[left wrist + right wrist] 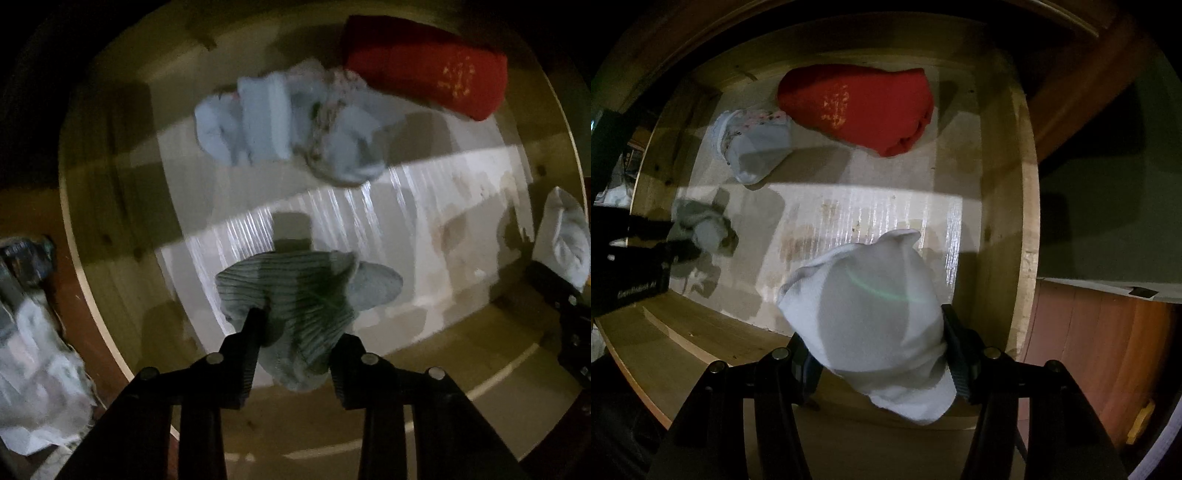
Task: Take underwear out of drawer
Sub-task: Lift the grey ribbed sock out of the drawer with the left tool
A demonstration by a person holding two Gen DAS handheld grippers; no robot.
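Inside the wooden drawer [1015, 155], the left gripper [295, 332] points down with its two fingers on either side of a grey ribbed garment [295, 295], the pads pressing into the bunched cloth. The right gripper [879, 350] pinches a white bundle [871, 314] of fabric between its jaws (lifted above the drawer floor). A folded red piece [857, 107] and a pale blue patterned piece [753, 144] lie near the back of the drawer, touching each other.

Two matte black grippers [295, 347] [882, 354], round silver pivot screws (white lettering on the left gripper's body), ribbed jaws.
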